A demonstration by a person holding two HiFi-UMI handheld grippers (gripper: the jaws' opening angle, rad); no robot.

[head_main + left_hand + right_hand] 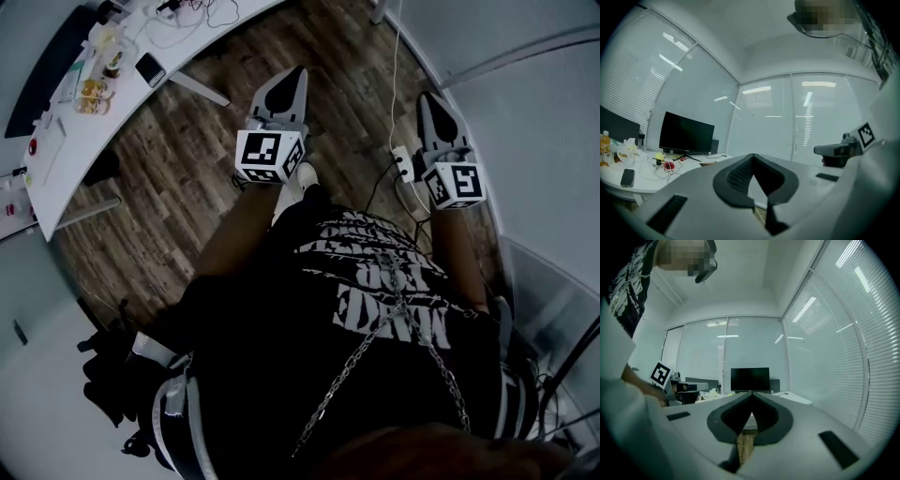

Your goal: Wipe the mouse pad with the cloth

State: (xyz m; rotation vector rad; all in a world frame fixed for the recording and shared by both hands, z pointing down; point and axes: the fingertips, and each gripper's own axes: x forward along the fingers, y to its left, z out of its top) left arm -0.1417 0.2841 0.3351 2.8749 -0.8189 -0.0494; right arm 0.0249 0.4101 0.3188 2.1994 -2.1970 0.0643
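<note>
**Gripper state.** The left gripper [752, 157] was clenched, its dark jaw tips meeting with nothing between them. The right gripper [751, 394] was likewise clenched and empty. Both pointed level, side by side, above the brown wood-plank floor [187, 169].

**Location of the task's things.** No mouse pad and no cloth could be picked out in any view. The curved white desk [75, 150] lay ahead and to the left of the left gripper, well apart from both. It carried a black flat monitor [686, 133], a black phone [627, 177], a yellow-filled bottle [605, 145] and loose cables. The pad and cloth most likely lay there, but this is a judgement.

**Expected handling.**
- Cloth: probably light, limp and non-fragile. It should be pinched on a bunched fold or near one edge, so that enough fabric trails below the jaws to wipe with.
- Mouse pad: probably thin, flexible and grippy underneath. A corner may curl or the pad may creep under a stroke, so the free gripper should press one edge down.

**Writing.**
- The person's black shirt [375, 281] bore white block lettering, upside down in the head view and not readable.
- The cubes on the grippers showed only square black-and-white patterns.
- No brand could be read on the monitor or the phone.
</note>
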